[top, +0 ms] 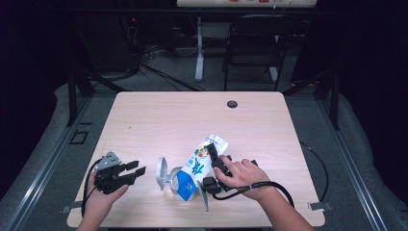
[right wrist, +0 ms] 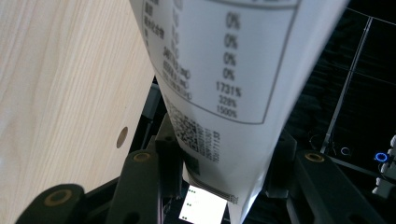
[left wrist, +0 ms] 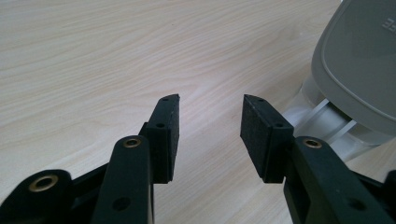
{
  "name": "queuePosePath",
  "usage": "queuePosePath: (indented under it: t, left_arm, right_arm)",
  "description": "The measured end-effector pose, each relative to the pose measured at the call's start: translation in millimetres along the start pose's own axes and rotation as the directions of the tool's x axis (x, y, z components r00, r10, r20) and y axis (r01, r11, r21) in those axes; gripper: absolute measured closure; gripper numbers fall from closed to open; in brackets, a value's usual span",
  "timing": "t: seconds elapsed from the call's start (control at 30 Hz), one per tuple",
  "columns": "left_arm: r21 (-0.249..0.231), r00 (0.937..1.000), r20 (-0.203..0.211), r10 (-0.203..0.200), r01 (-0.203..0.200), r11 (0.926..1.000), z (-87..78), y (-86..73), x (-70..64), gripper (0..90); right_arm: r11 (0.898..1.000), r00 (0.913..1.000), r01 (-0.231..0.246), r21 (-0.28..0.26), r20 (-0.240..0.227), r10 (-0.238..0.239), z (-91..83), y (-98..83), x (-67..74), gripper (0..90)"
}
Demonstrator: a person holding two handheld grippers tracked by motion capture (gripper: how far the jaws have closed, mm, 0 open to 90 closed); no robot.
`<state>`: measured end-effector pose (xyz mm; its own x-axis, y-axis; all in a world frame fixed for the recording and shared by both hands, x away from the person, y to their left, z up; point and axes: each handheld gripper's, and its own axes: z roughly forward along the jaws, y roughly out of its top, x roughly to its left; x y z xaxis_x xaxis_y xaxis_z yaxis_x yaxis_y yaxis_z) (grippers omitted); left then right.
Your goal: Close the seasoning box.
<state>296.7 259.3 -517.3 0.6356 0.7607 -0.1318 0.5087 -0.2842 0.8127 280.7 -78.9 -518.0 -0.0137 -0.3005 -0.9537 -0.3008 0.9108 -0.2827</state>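
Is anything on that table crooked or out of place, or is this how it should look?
One thing stands out: the carton is not upright. It leans steeply, its bottom end poking into a small bin with its lid flipped open, while the right tongs grip its sides. No spill is visible. The left tongs are open, holding nothing.

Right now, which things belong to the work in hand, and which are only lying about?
In the work:
- carton, held in the right gripper
- small bin with open lid
- left gripper, jaws open, nothing between them

Lying about:
- chair behind the table
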Motion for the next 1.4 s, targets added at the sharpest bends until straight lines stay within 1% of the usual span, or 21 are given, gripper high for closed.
queuePosePath:
  t: [0.07,0.17,0.2,0.8,0.9,1.0,1.07,1.1,1.17,1.2,1.4]
  left_arm:
    - [0.0,1.0,0.0,-0.001,0.001,1.0,0.0,0.0,0.0,57.8]
    - [-0.003,1.0,0.0,-0.007,0.007,1.0,-0.1,-0.1,-0.3,57.8]
    - [-0.003,1.0,0.0,-0.007,0.007,1.0,-0.1,-0.1,-0.3,57.8]
    - [-0.005,1.0,0.0,-0.003,0.003,1.0,-0.4,0.0,0.3,57.8]
    - [-0.006,1.0,0.0,-0.002,0.002,1.0,-0.5,0.1,0.3,57.8]
    - [-0.005,1.0,-0.001,-0.002,0.002,1.0,-0.5,0.2,0.2,57.8]
    - [-0.004,1.0,-0.001,-0.001,0.001,1.0,-0.6,0.3,0.3,57.8]
    - [-0.006,1.0,0.0,-0.001,0.001,1.0,-0.5,0.3,0.4,57.8]
    - [-0.006,1.0,0.0,-0.001,0.001,1.0,-0.5,0.3,0.4,57.8]
    - [-0.005,1.0,0.0,-0.001,0.001,1.0,-0.5,0.2,0.4,57.8]
    - [-0.004,1.0,-0.001,0.0,0.0,1.0,-0.6,0.3,0.4,57.8]
  right_arm:
    - [1.0,1.0,-0.002,0.001,-0.003,0.002,-0.1,-0.1,0.1,59.3]
    - [1.0,1.0,0.009,0.004,-0.001,-0.009,-0.3,0.2,-0.6,59.4]
    - [1.0,1.0,0.007,-0.002,0.0,-0.007,0.1,0.0,-0.5,59.4]
    - [1.0,0.9998,0.021,0.0,0.005,-0.021,-1.2,-0.9,-2.6,61.1]
    - [1.0,0.9998,0.019,-0.012,0.007,-0.019,-0.5,-1.2,-3.2,61.5]
    - [1.0,0.9997,0.022,-0.003,0.008,-0.022,-1.2,-1.0,-3.7,62.0]
    - [1.0,0.9998,0.019,-0.008,0.007,-0.019,-0.9,-1.2,-3.8,62.2]
    - [1.0,0.9995,0.03,0.009,0.005,-0.03,-2.1,-0.5,-5.1,62.3]
    - [1.0,0.9997,0.022,-0.004,0.009,-0.022,-1.3,-0.9,-4.6,62.5]
    - [1.0,0.9995,0.03,0.008,0.006,-0.03,-2.0,-0.5,-5.4,62.5]
    - [1.0,0.9996,0.028,0.007,0.007,-0.028,-2.0,-0.6,-5.4,62.7]
